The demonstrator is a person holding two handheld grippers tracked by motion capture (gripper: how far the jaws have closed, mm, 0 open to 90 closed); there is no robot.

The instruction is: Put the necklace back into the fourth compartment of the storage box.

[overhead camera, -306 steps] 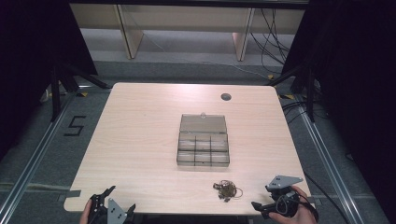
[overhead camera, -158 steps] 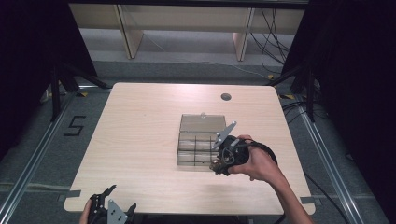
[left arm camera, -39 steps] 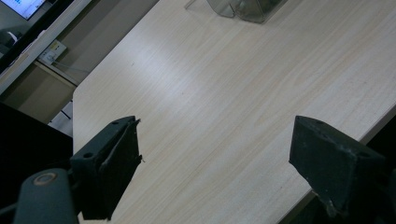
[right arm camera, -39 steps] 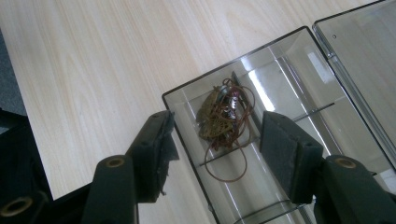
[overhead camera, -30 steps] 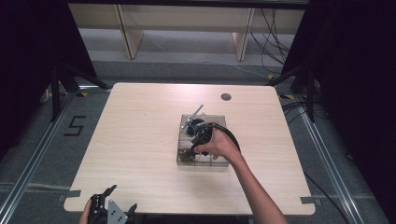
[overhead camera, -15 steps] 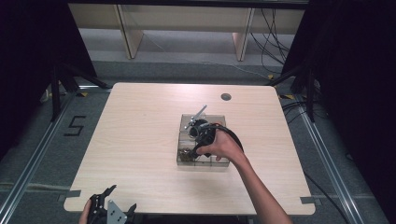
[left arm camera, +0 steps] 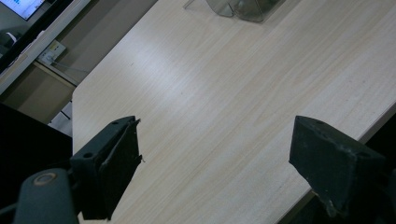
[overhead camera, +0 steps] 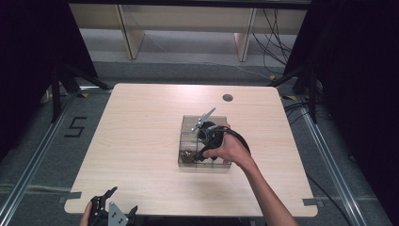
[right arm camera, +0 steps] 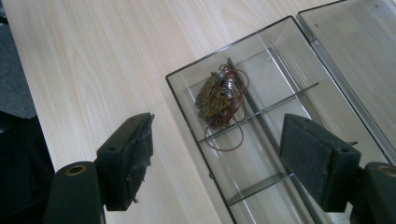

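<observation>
The right gripper [overhead camera: 203,134] was held over the clear compartment box [overhead camera: 187,121] near the middle of the table [overhead camera: 141,141], jaws spread wide apart with nothing between them, as seen in the right gripper view [right arm camera: 215,154]. A tangled bundle of brownish rubber bands and small bits [right arm camera: 219,98] was lying inside the box, in a corner compartment at the box's near-left corner [overhead camera: 187,155], with one loop draped across a thin divider [right arm camera: 261,114] into the next cell. The box lid [right arm camera: 355,51] was seen lying open on the far side. The left gripper [overhead camera: 109,214] was parked at the table's near-left corner, jaws also wide apart and empty over bare wood [left arm camera: 215,144]. The step in hand was judged to be the release and retreat after placing the bundle. To do it well, the right gripper should be lifted straight up with jaws kept apart so the pads are not caught on the stray loop and the bundle is not dragged back out; the divider and box wall should be cleared before any sideways travel. If the loose loop needs tidying, it should be nudged into the same cell gently, without shifting the box
</observation>
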